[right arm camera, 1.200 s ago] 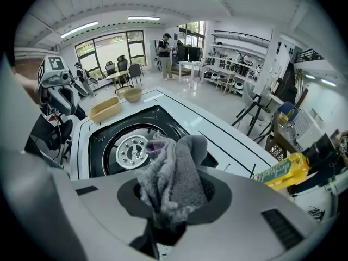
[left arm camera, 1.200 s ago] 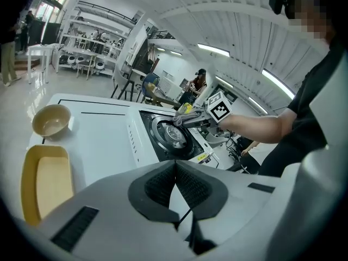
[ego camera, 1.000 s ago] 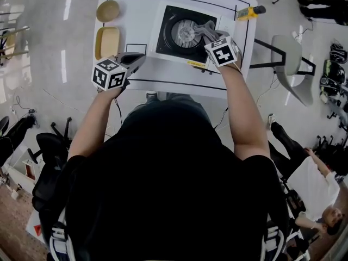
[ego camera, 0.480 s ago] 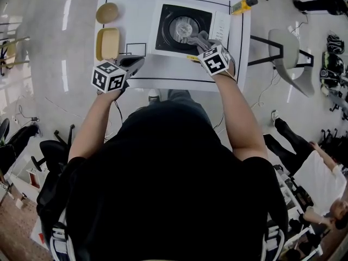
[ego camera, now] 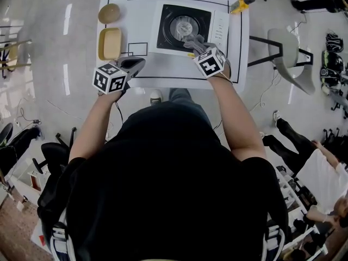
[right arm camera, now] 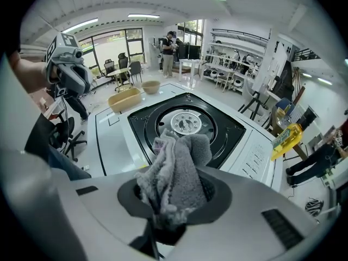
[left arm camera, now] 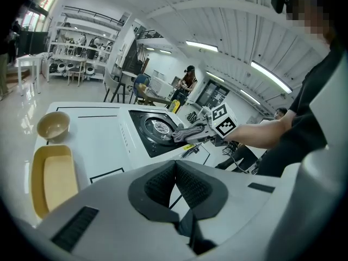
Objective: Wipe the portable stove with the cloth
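The portable stove is white with a black top and a round silver burner, and it sits on the white table. My right gripper is shut on a grey cloth, held over the stove's near edge. The cloth bunches out past the jaws toward the burner. My left gripper is shut and holds nothing, at the table's near left edge, apart from the stove.
A tan rectangular tray and a small round tan bowl stand at the table's left. A yellow tool lies at the back right corner. A grey chair stands right of the table. People are about in the room.
My right gripper, with the cloth, has drawn back from over the burner toward the stove's near edge. The left gripper has stayed in place.
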